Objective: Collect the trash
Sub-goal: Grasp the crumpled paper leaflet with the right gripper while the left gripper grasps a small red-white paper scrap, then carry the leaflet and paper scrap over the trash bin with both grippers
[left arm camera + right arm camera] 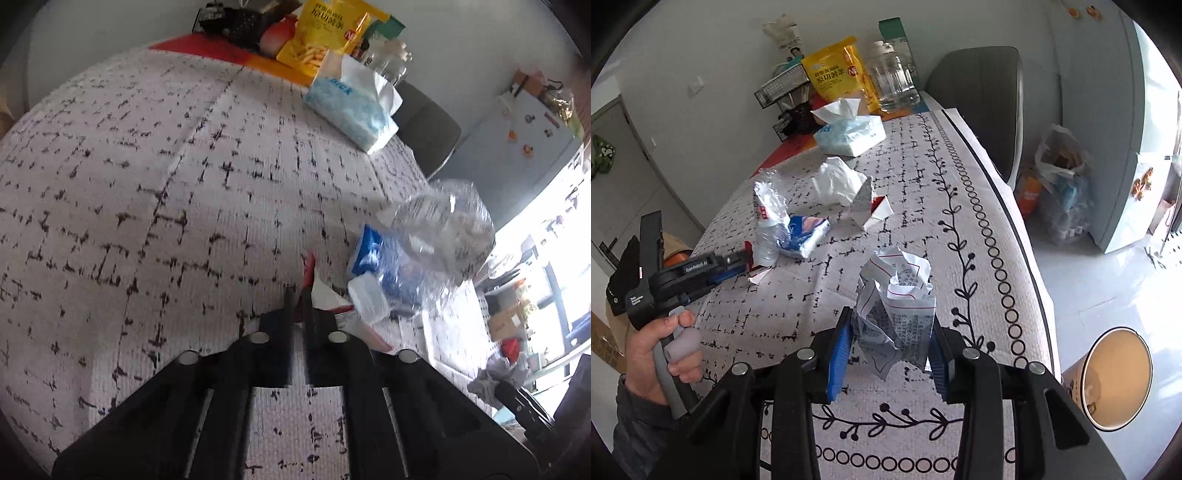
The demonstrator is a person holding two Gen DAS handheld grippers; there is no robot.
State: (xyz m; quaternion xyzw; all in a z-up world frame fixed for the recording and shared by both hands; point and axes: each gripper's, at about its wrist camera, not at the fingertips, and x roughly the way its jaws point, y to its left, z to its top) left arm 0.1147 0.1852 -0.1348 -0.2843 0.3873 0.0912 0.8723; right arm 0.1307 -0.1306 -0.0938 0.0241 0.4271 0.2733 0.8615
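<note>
My right gripper (892, 343) is shut on a crumpled printed paper wrapper (897, 314) and holds it above the patterned tablecloth (975, 229). My left gripper (300, 295) is shut on a red and white wrapper (321, 291); it also shows in the right wrist view (748, 258) at the left. Beside it lie a crushed clear plastic bottle (436, 236), also seen from the right wrist (766, 214), and a blue and white packet (803, 234). Further back are a crumpled white plastic bag (834, 182) and a torn red and white carton piece (870, 208).
A tissue pack (851, 134), a yellow snack bag (838, 72) and a glass jar (895, 79) stand at the table's far end. A grey chair (986, 99) is at the right side. A round bin (1115, 376) stands on the floor at the lower right, bags (1060, 184) beyond.
</note>
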